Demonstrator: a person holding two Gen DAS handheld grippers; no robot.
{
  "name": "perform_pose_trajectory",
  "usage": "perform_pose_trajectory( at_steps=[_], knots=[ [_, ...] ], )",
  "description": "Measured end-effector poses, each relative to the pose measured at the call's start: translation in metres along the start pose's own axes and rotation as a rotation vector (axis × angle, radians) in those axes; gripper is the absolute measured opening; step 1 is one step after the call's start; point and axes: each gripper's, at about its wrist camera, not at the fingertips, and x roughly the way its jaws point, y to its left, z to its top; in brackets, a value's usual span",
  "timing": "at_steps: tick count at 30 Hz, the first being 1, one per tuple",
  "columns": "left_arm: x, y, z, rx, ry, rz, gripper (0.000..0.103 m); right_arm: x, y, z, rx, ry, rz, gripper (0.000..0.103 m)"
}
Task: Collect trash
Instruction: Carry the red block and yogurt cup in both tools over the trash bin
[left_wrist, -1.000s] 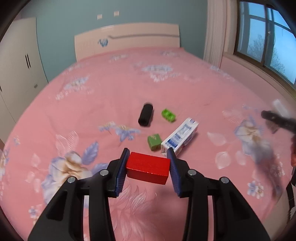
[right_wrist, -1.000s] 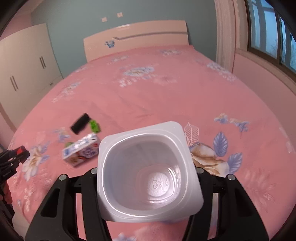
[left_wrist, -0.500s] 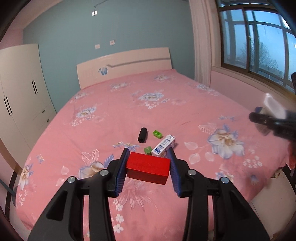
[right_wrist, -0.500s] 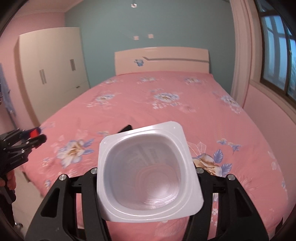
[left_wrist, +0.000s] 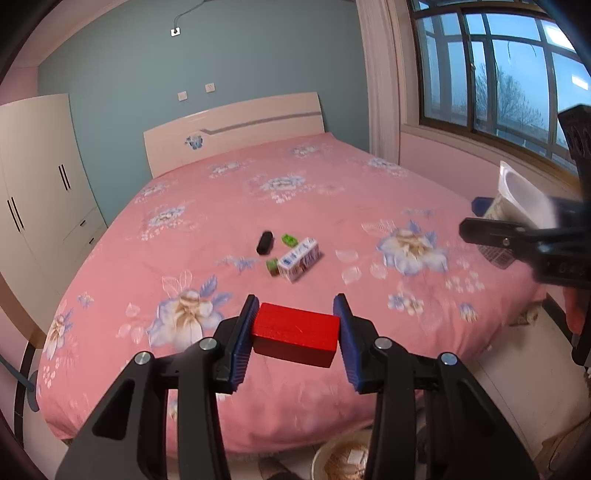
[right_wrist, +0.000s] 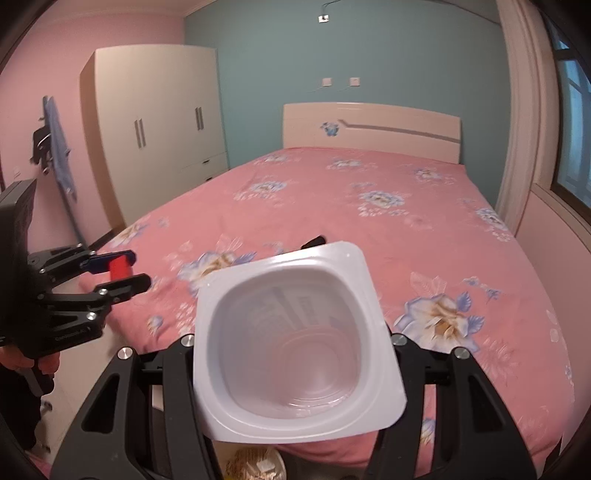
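Note:
My left gripper (left_wrist: 296, 334) is shut on a red block (left_wrist: 295, 333), held in the air over the foot of the bed; it also shows in the right wrist view (right_wrist: 120, 271). My right gripper (right_wrist: 295, 354) is shut on a white plastic cup (right_wrist: 295, 343), open mouth toward the camera; the cup also shows at the right edge of the left wrist view (left_wrist: 524, 195). On the pink bed (left_wrist: 207, 266) lie a black cylinder (left_wrist: 265, 242), a bright green piece (left_wrist: 289, 240), a dark green block (left_wrist: 272, 266) and a white and blue carton (left_wrist: 299, 259).
A woven basket (left_wrist: 341, 459) stands on the floor below the bed's foot; it also shows in the right wrist view (right_wrist: 255, 467). A white wardrobe (right_wrist: 159, 125) is on the left, a window (left_wrist: 495, 77) on the right, the headboard (left_wrist: 236, 129) at the far end.
Both grippers have pulled back and up from the bed, past its foot edge, still holding the red block and the cup. The basket on the floor has come into view.

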Motion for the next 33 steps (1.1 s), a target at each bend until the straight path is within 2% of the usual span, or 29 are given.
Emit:
perform_pose_trajectory(
  at_steps=[6,20,33],
  knots=[
    [0.002,-0.015,-0.039,0.012,0.067,-0.017,0.044,0.011,0.026,-0.040,-0.029,0.076,0.045,0.056],
    [0.065,-0.025,-0.144,-0.015,0.323,-0.067,0.044,0.075,0.050,-0.138,-0.015,0.308,0.099,0.056],
    [0.120,-0.030,-0.208,-0.062,0.489,-0.122,0.044,0.129,0.058,-0.213,0.012,0.490,0.138,0.056]
  ],
)
